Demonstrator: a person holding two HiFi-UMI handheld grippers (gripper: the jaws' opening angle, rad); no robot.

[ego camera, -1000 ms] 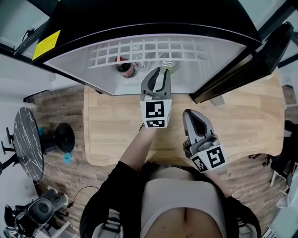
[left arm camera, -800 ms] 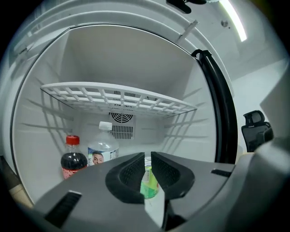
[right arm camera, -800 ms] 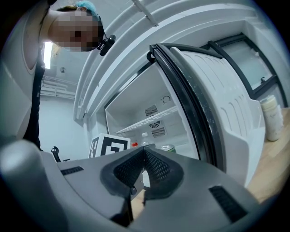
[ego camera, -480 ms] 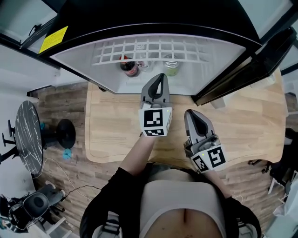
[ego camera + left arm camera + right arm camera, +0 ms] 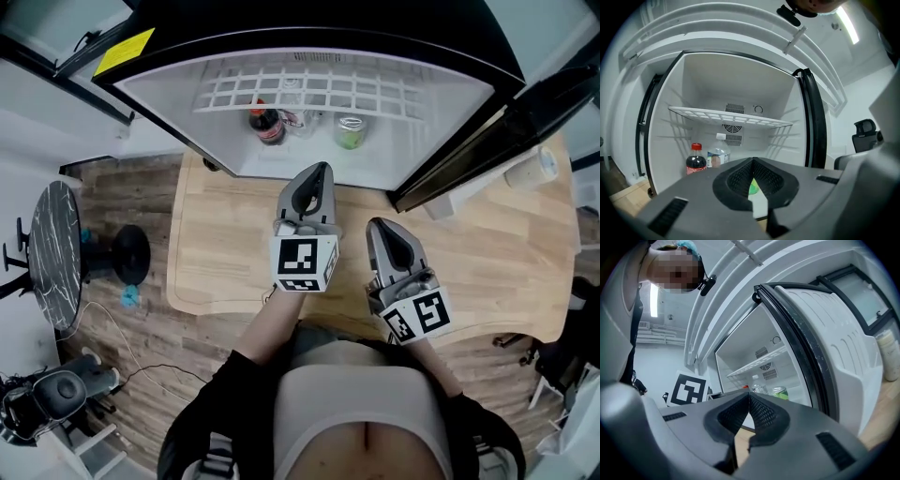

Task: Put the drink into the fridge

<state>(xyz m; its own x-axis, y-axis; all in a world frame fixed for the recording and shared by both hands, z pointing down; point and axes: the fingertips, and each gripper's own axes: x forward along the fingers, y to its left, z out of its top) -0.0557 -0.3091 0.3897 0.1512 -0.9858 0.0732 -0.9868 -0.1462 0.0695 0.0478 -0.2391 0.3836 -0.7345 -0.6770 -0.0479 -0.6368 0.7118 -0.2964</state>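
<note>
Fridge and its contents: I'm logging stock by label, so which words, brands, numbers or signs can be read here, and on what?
Nothing reads clearly.
Yellow sticker on the fridge top: print too small.
Red-capped bottle label: blurred.
Clear bottle label: blurred.
Green can: no legible print.
Square markers: patterns only, no letters.

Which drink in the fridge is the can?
The green can, rightmost in the head view. The other two are bottles: a dark cola bottle with a red cap and a clear bottle with a white cap.
</note>
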